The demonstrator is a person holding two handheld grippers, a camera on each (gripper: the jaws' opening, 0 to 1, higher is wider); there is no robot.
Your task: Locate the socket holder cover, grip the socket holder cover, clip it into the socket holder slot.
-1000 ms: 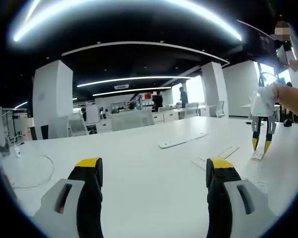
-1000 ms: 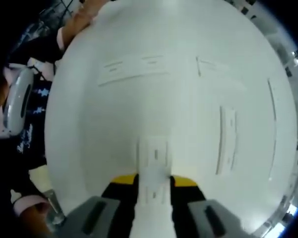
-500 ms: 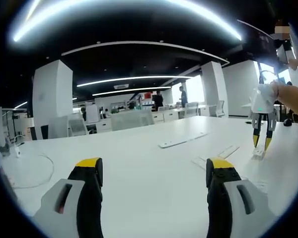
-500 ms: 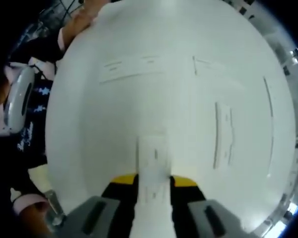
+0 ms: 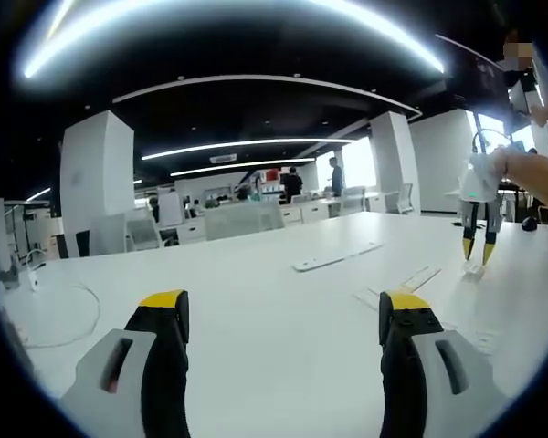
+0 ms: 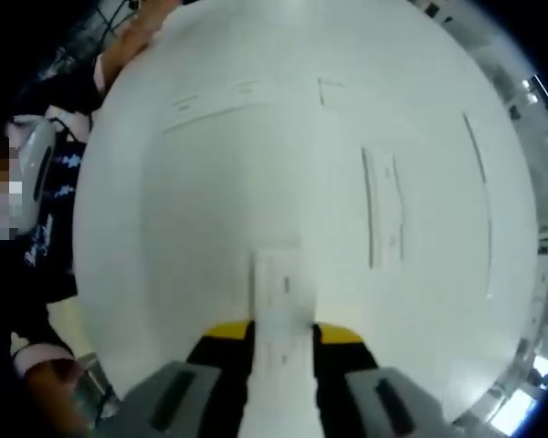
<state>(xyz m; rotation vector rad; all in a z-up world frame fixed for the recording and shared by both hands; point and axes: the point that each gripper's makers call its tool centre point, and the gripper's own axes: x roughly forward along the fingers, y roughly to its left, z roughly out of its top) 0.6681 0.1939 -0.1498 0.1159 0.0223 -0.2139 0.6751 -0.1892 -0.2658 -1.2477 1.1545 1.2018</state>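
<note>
The socket holder cover [image 6: 281, 301], a short white plastic strip, is pinched between the yellow-tipped jaws of my right gripper [image 6: 281, 333], which looks straight down at the white table [image 6: 256, 182]. In the left gripper view the right gripper [image 5: 476, 246] hangs at the far right in a person's hand, the cover [image 5: 474, 267] dangling from its tips just above the table. A white slotted strip [image 6: 382, 217] lies ahead and to the right of the cover. My left gripper [image 5: 283, 310] is open and holds nothing, low over the near table.
More white strips lie on the table: one at the far left [image 6: 210, 102], a long thin one [image 6: 479, 173] on the right, and two others [image 5: 336, 258] [image 5: 409, 281]. A person's sleeve and hand [image 6: 46, 374] are at the table's left edge. Office desks and chairs stand behind.
The right gripper has risen a little with the cover and drifted across the table, so the strips sit further left in its view. The left gripper has not moved.
</note>
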